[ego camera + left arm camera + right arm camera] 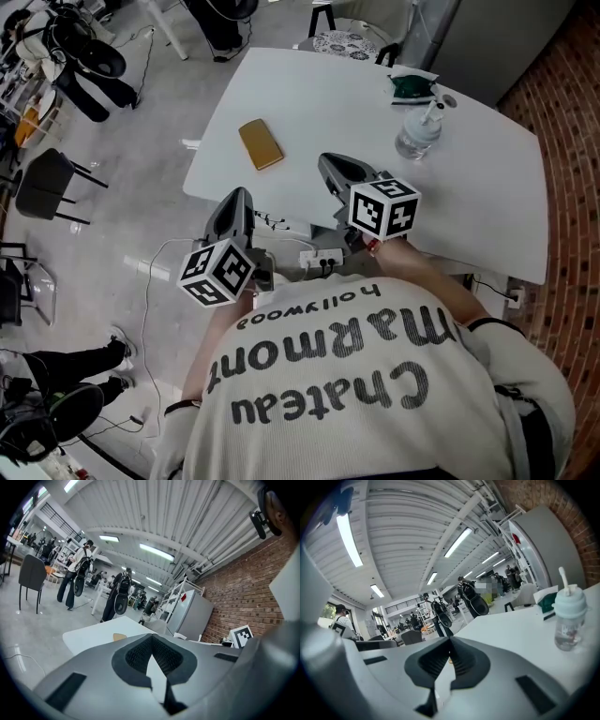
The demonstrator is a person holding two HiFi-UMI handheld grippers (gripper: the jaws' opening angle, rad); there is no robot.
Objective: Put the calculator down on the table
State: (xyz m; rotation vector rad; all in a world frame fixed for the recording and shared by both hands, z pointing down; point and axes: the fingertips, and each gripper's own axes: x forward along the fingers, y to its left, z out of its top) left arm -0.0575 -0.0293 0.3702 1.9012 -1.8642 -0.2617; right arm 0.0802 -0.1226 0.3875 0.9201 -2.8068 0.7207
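The calculator (pixel 260 143), a flat mustard-yellow slab, lies on the white table (pixel 328 103) near its left front corner; in the left gripper view only its tan edge (pixel 119 637) shows above the jaws. My left gripper (pixel 241 194) hangs off the table's front edge, just short of the calculator, shut and empty (pixel 152 637). My right gripper (pixel 328 162) reaches over the table's front edge to the calculator's right, also shut with nothing in it (pixel 450 641). Both point nearly level toward the table.
A clear bottle with a straw cap (pixel 419 131) (pixel 568 620) and a green pouch (pixel 411 86) stand at the table's far right. A power strip and cables (pixel 319 258) lie under the front edge. Black chairs (pixel 47 183) stand left, a brick wall (pixel 562 112) right.
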